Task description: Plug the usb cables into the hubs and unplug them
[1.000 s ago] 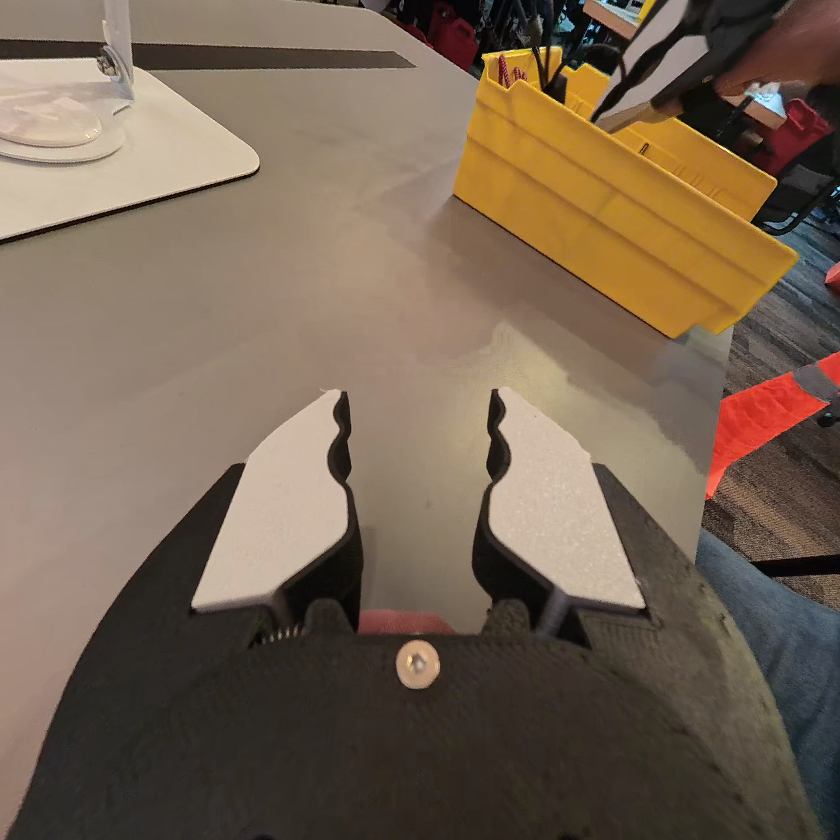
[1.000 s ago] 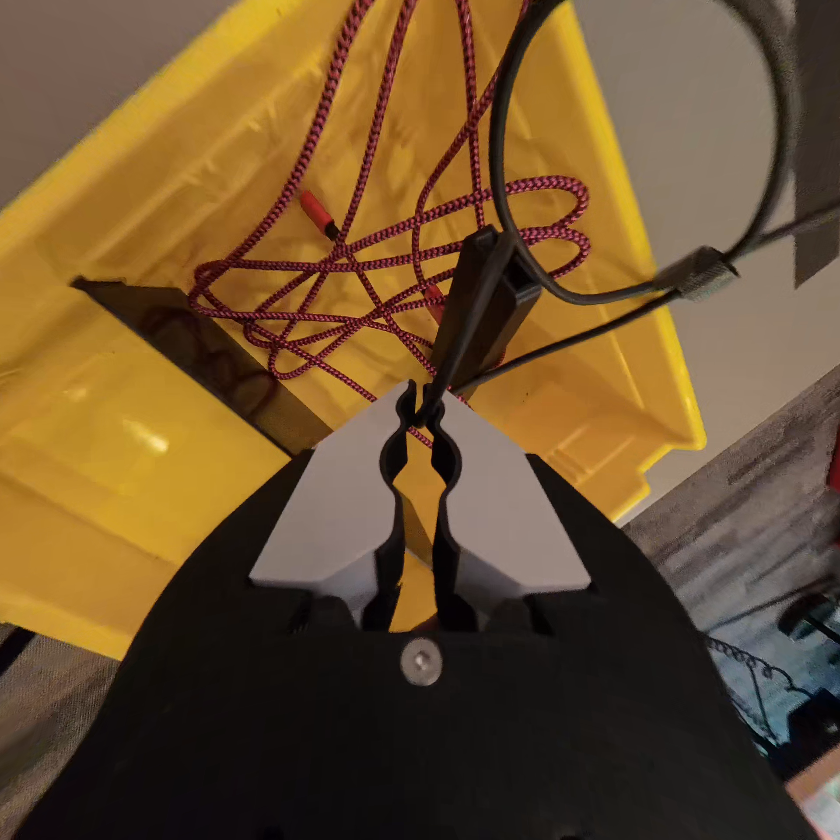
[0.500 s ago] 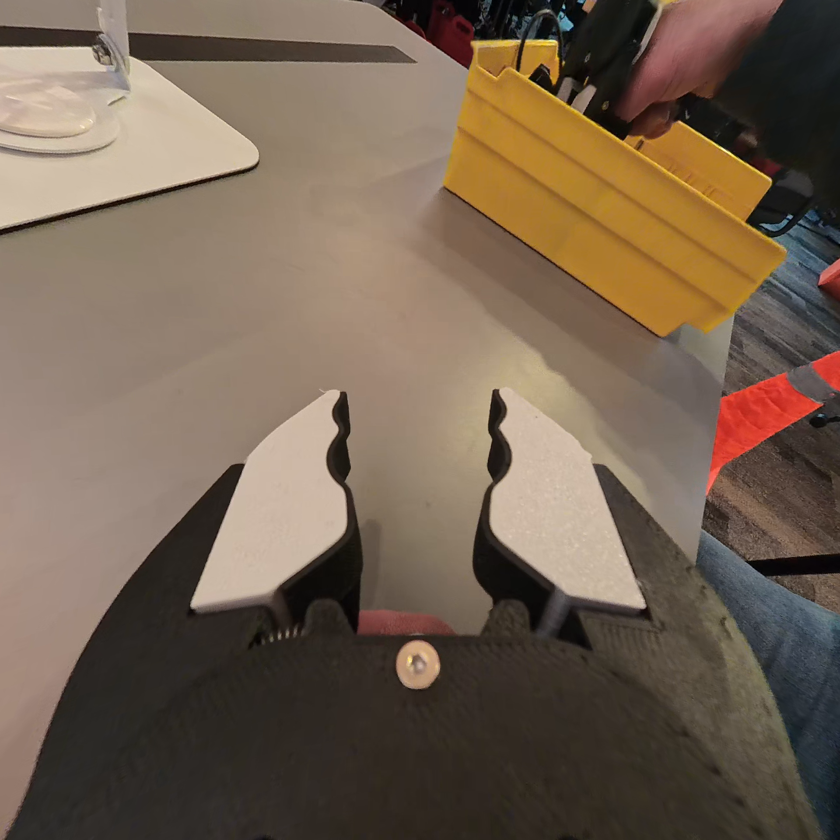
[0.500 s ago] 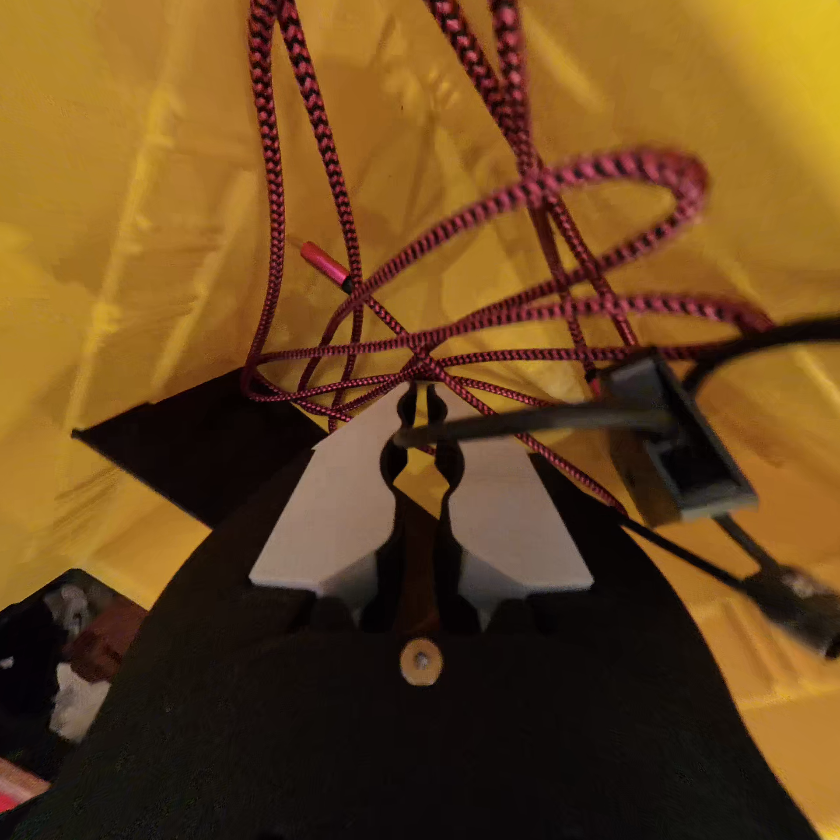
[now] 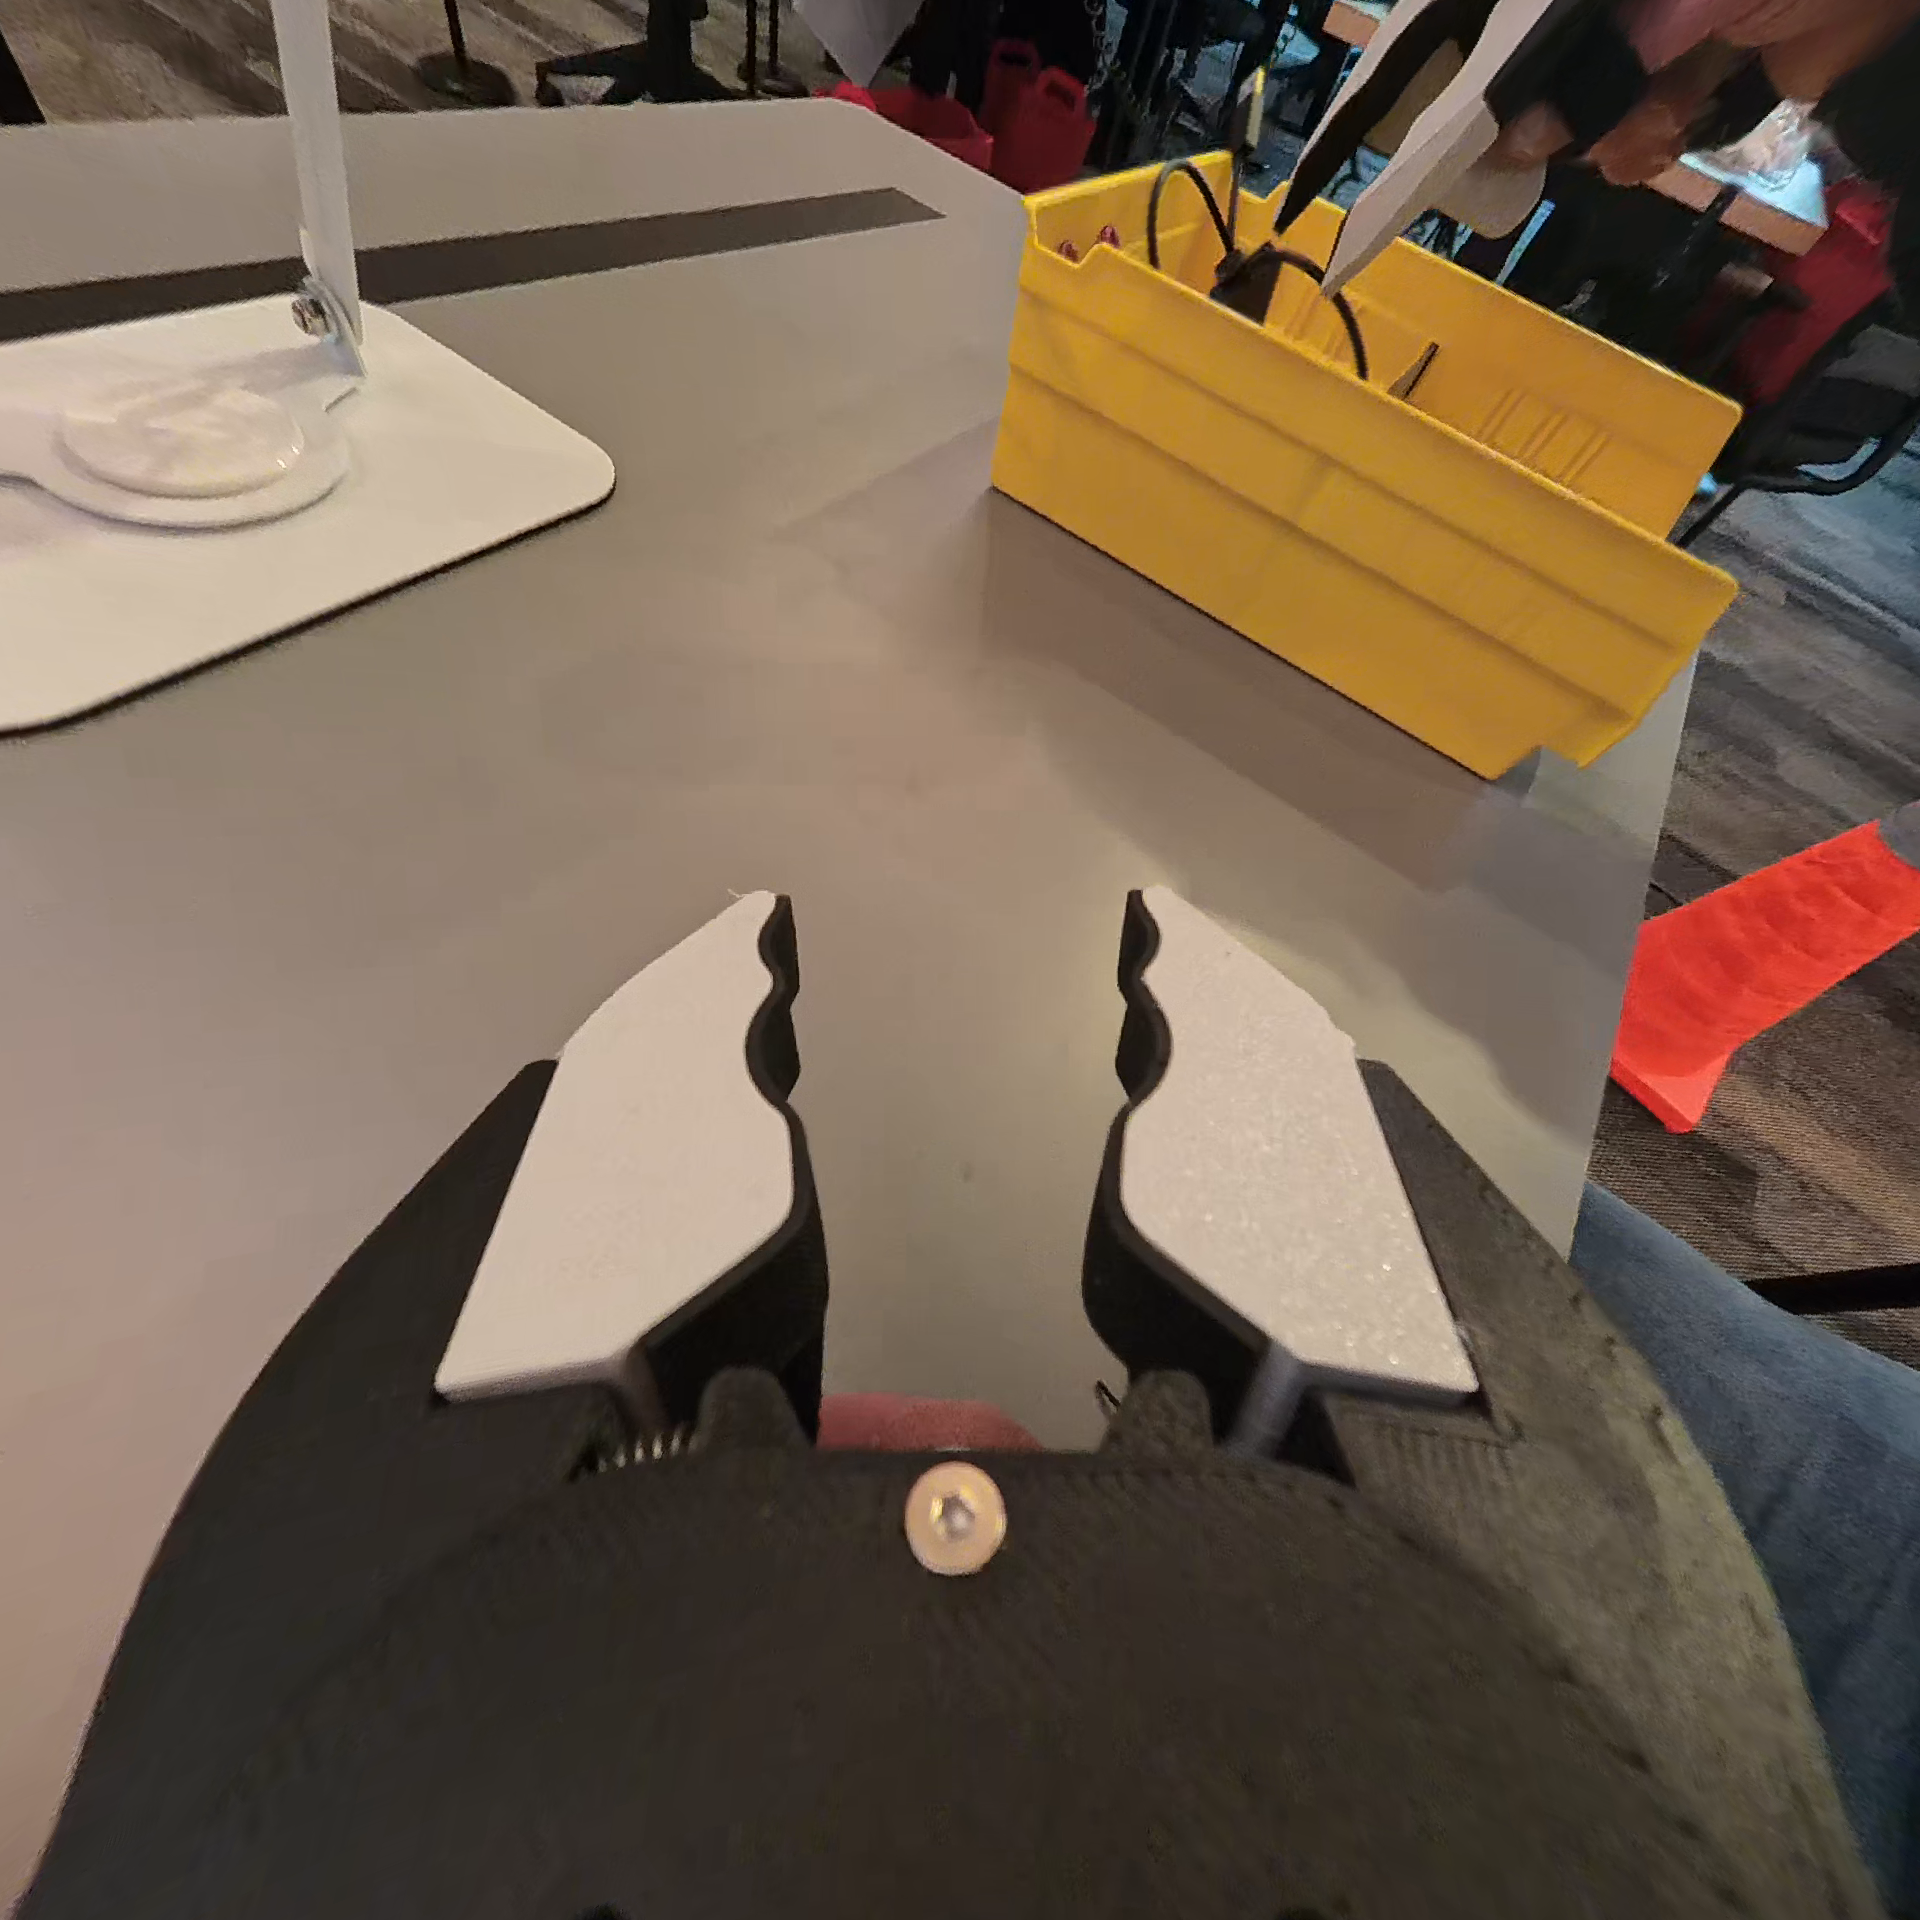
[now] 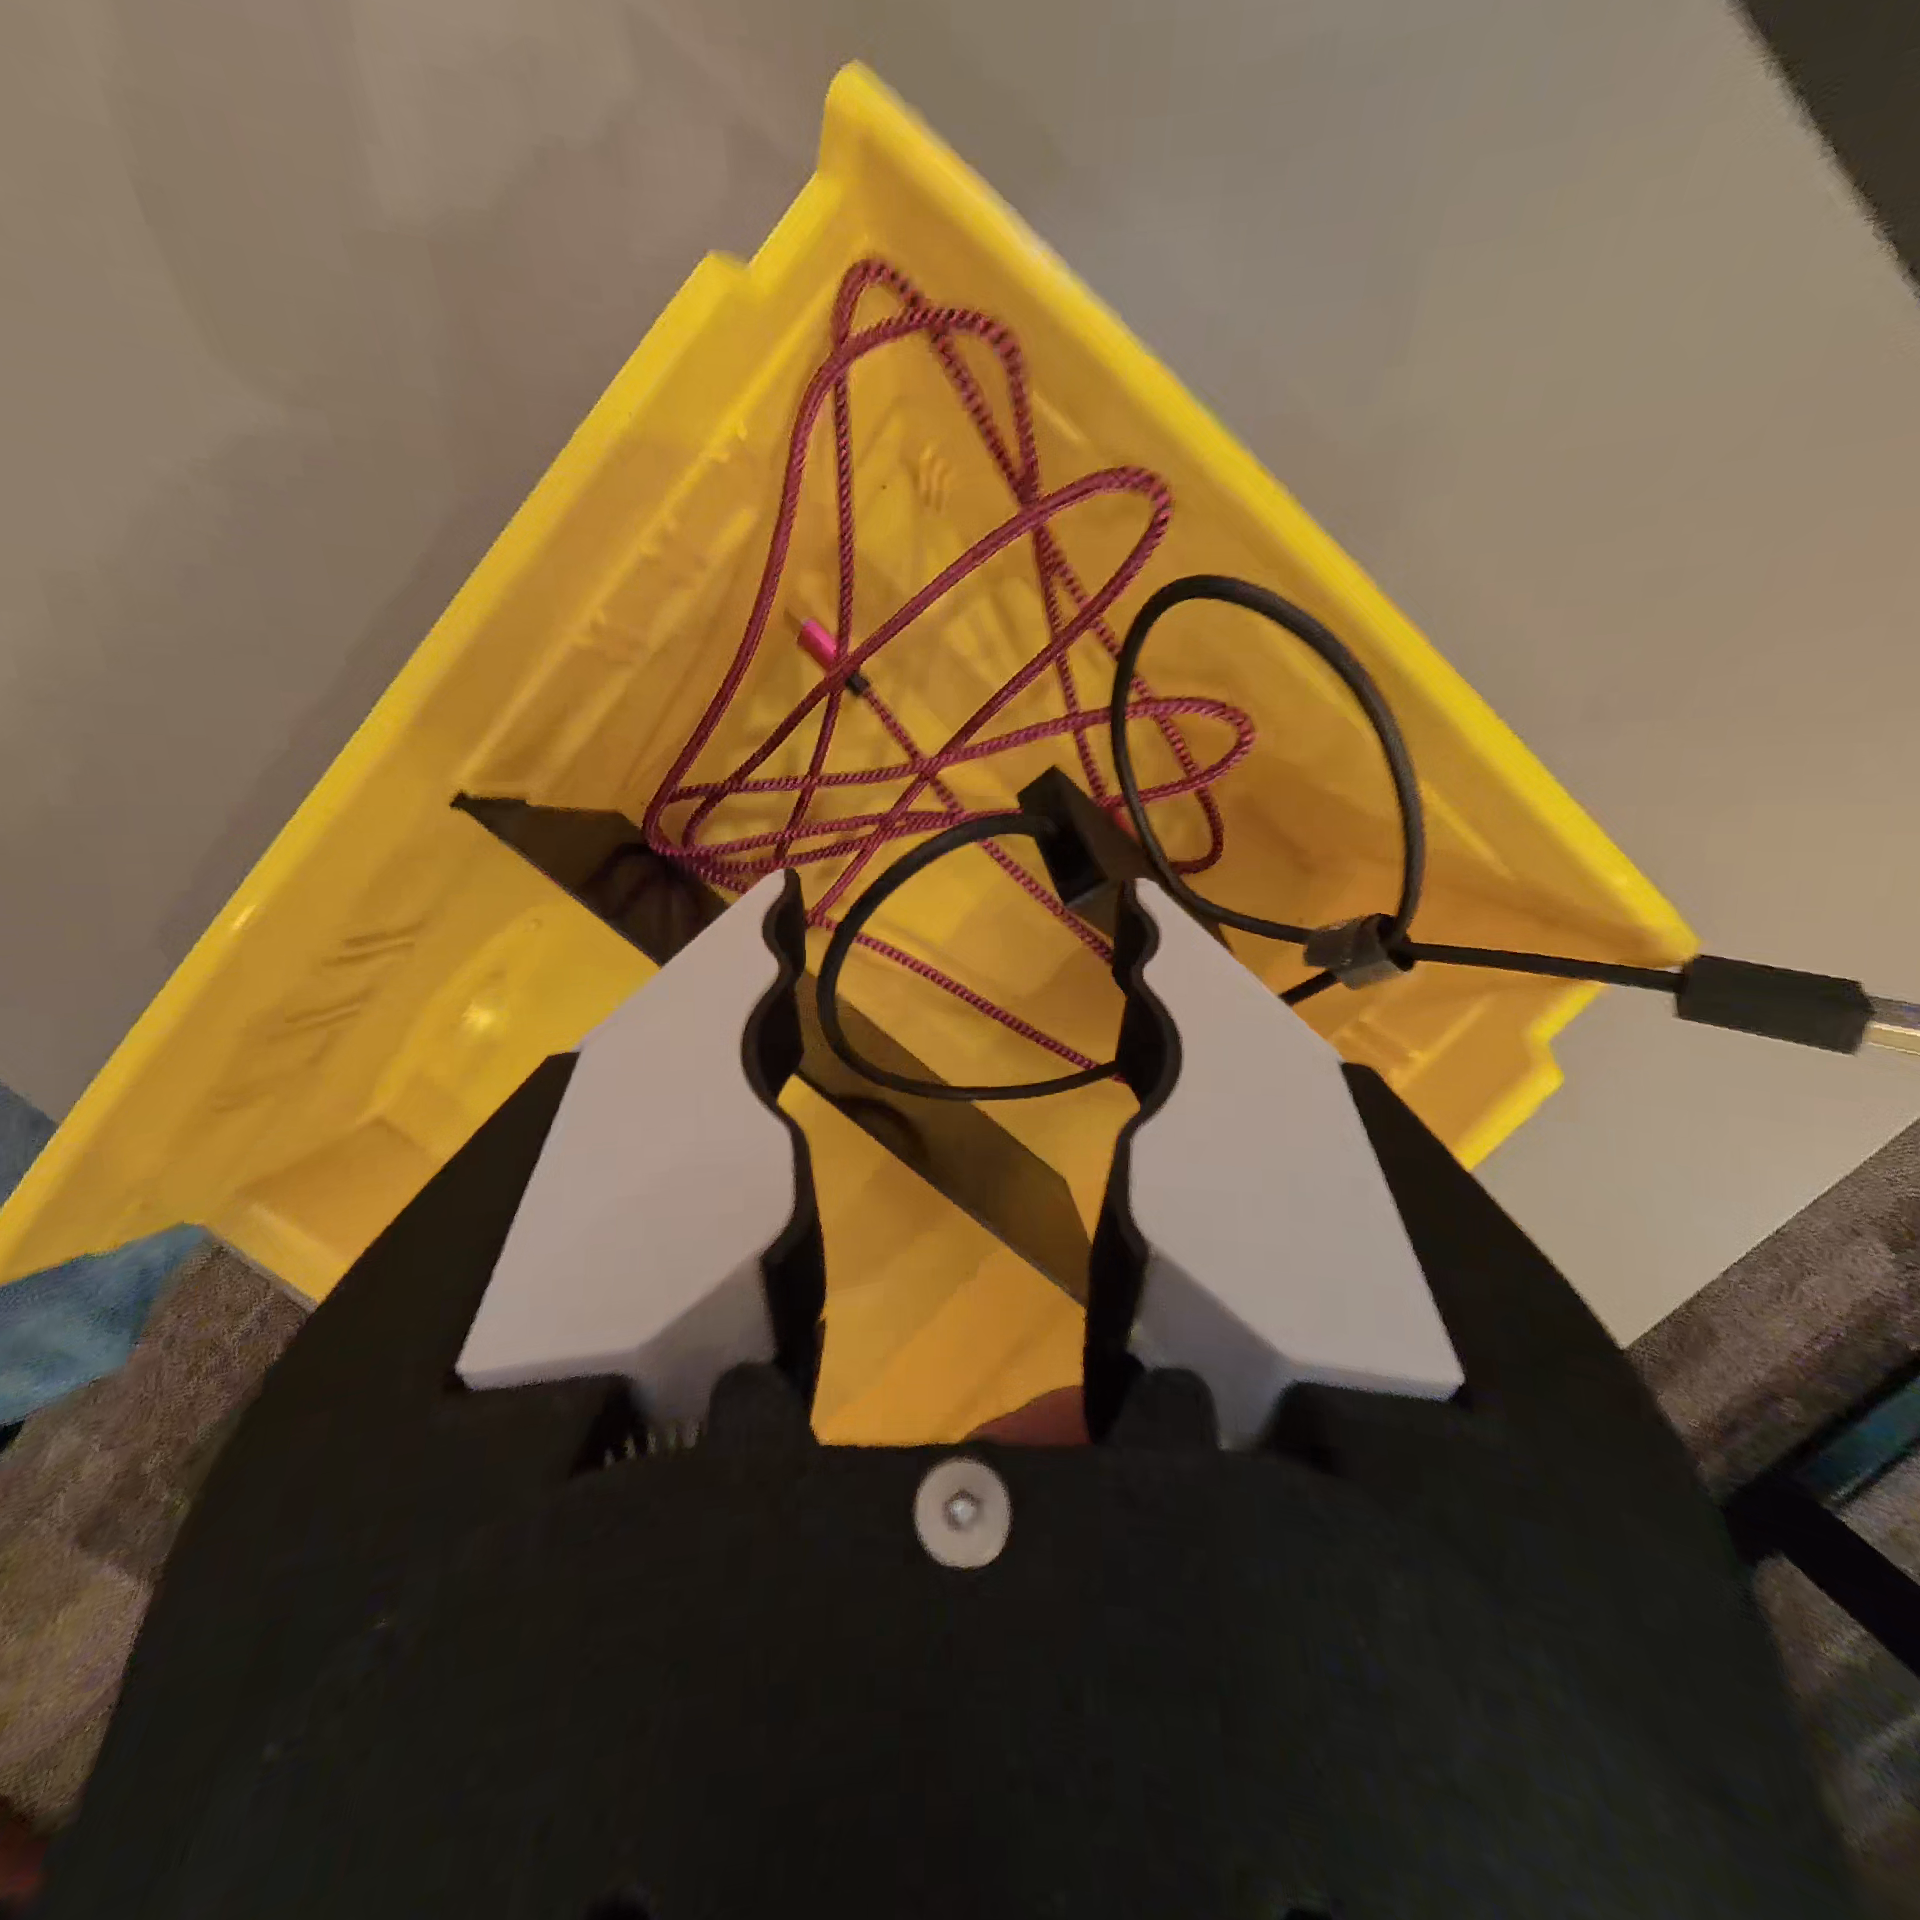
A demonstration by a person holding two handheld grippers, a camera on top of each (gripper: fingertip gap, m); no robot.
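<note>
A yellow bin (image 6: 582,665) holds a tangled red braided cable (image 6: 935,675), a small black hub (image 6: 1070,842) and its looped black cable (image 6: 1392,748). The black USB plug (image 6: 1766,1003) sticks out over the bin's right rim. My right gripper (image 6: 961,904) is open and empty above the bin, and one cable loop lies below its fingertips. In the left wrist view, the right gripper (image 5: 1320,239) hovers over the bin (image 5: 1351,540) with the black cable (image 5: 1247,281) under it. My left gripper (image 5: 956,914) is open and empty over the grey table (image 5: 727,727).
A white stand base (image 5: 260,499) with an upright post sits at the table's far left. The table's right edge runs close to the bin. An orange object (image 5: 1766,966) lies on the floor, and a person's jeans leg (image 5: 1766,1434) is at the right. Tip to tip, the grippers are about 35 cm apart. To the black USB plug (image 6: 1766,1003): right tips about 11 cm, left tips about 50 cm.
My right gripper has opened and let go of the black cable, then risen out of the bin. The hub now rests in the bin. The left gripper has stayed open, nearly still.
</note>
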